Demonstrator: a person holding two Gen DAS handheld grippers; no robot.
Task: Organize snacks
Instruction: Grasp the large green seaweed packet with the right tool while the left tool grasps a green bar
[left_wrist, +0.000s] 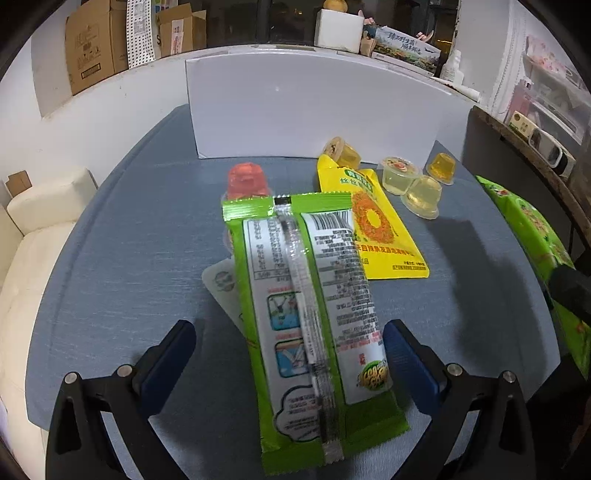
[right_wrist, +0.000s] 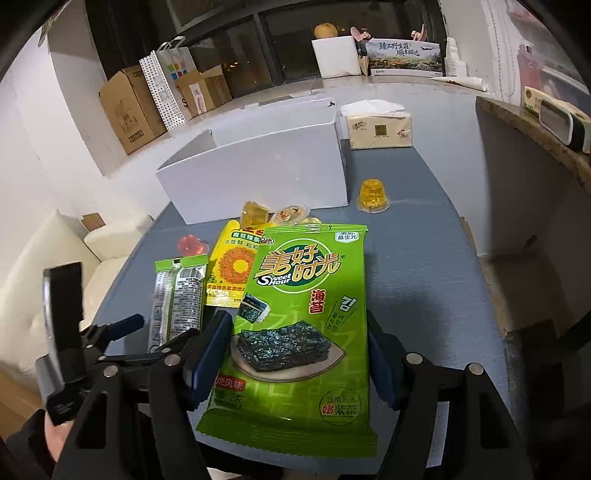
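1. Low in the left wrist view, the left gripper (left_wrist: 290, 354) has its fingers spread wide on either side of a seaweed packet (left_wrist: 314, 325) that lies back-side up on the blue desk (left_wrist: 122, 266); whether they touch it I cannot tell.
2. Low in the right wrist view, the right gripper (right_wrist: 295, 354) fingers flank a second seaweed packet (right_wrist: 306, 325), face up; contact is not clear.
3. Mid-frame in the left wrist view: one yellow sachet (left_wrist: 380, 232), one red jelly cup (left_wrist: 247, 181), and four yellowish jelly cups (left_wrist: 400, 175) near it.
4. Top centre, one white box (left_wrist: 314, 107) stands behind them.
5. In the upper right of the right wrist view sits one tissue pack (right_wrist: 380, 127).
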